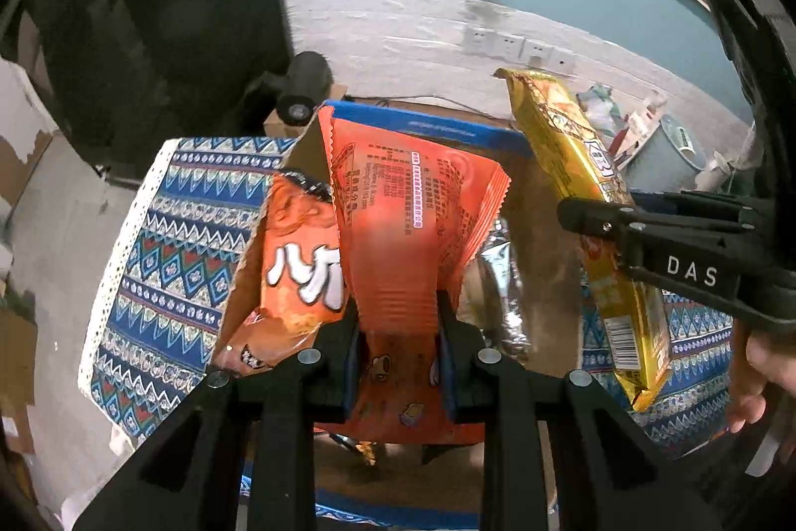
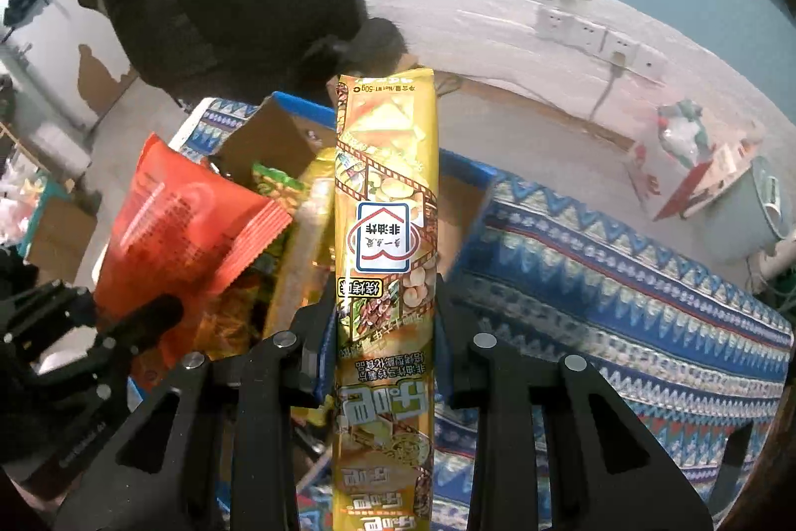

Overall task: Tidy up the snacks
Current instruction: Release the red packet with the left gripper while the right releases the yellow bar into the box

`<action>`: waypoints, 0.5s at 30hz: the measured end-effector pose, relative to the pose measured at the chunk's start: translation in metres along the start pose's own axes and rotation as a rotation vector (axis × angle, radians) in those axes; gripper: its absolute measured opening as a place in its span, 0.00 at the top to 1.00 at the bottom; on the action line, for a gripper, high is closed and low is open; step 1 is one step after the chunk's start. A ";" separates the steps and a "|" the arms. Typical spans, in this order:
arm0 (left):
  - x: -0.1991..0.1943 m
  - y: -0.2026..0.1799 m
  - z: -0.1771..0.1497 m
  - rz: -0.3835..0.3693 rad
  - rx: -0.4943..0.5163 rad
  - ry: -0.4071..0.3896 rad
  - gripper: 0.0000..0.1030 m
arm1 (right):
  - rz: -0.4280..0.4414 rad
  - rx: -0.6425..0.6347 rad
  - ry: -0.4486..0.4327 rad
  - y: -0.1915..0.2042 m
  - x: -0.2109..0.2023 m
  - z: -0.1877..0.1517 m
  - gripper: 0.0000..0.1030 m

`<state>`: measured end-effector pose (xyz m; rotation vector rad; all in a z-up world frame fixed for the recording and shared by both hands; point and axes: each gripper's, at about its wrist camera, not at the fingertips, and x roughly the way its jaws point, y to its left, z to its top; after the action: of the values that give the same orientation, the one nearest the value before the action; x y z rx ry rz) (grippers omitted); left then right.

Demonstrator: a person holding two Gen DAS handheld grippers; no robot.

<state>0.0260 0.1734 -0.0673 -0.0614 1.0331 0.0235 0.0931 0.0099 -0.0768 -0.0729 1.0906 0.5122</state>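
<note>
Snacks fill both your claws: your left gripper (image 1: 398, 347) is clamped on an orange packet (image 1: 398, 232), your right gripper (image 2: 385, 332) is pinching a long yellow packet (image 2: 385, 192), both held upright above an open cardboard box (image 2: 268, 138) with blue edging. Inside it you can see another orange bag (image 1: 298, 262) with white lettering (a silver wrapper (image 1: 497, 282) lies beside it). Under the box lies a blue zigzag-patterned cloth (image 2: 622, 282). Behind stands a whitewashed wall with 4 sockets (image 1: 517, 46), teal paint above, clutter at right.
</note>
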 end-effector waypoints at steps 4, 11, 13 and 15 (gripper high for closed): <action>0.008 0.010 -0.002 0.004 -0.019 0.015 0.75 | 0.025 0.011 0.017 0.008 0.011 0.004 0.72; 0.014 0.022 -0.003 0.005 -0.047 0.029 0.71 | 0.037 0.005 0.043 0.019 0.026 0.010 0.71; 0.013 0.021 -0.002 0.013 -0.043 0.027 0.69 | 0.042 0.000 0.048 0.021 0.029 0.010 0.68; 0.013 0.020 -0.002 0.021 -0.041 0.024 0.62 | 0.048 0.002 0.043 0.022 0.029 0.012 0.66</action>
<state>0.0298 0.1930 -0.0803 -0.0881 1.0577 0.0629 0.1037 0.0430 -0.0920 -0.0562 1.1376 0.5550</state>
